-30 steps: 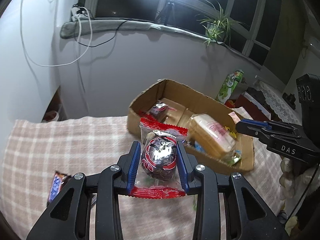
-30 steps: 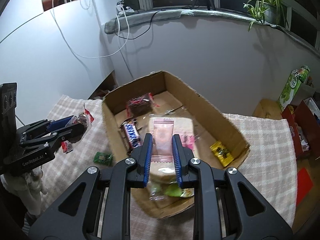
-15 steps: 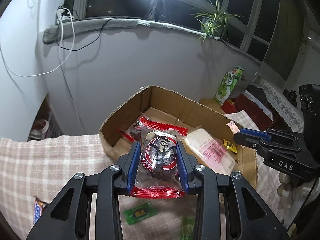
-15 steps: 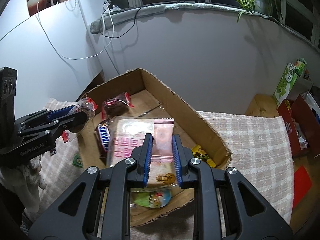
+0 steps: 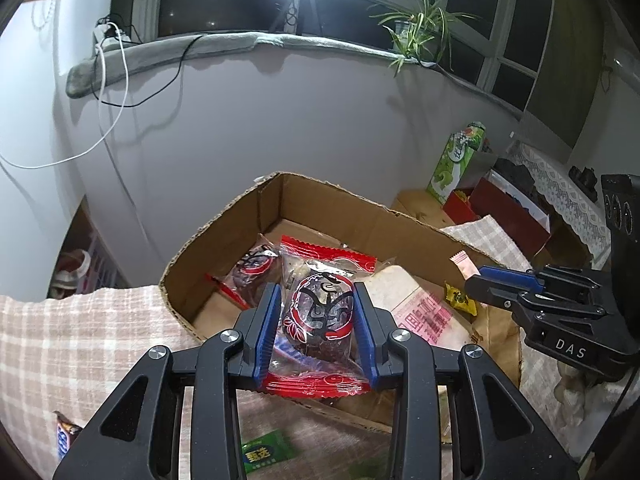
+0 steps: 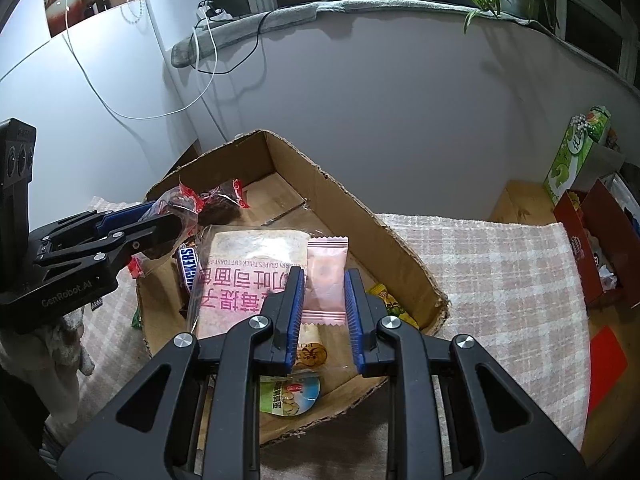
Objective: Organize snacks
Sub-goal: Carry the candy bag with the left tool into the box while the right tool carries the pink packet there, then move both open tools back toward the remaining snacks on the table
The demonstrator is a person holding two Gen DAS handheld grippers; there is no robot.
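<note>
My left gripper is shut on a dark round cake in a clear wrapper with red ends, held above the near left part of the open cardboard box. My right gripper is shut on a small pink sachet, held over the box. In the box lie a toast bread pack, a Snickers bar, another dark cake and a yellow sweet. The left gripper also shows in the right wrist view; the right gripper shows in the left wrist view.
The box stands on a checked cloth. Loose on the cloth lie a green packet and a Snickers bar near the left gripper. A green carton and a red box stand to the right. A white wall is behind.
Both grippers have moved forward over the box with their snacks still held. The left gripper came from beside the box to above its near left part.
</note>
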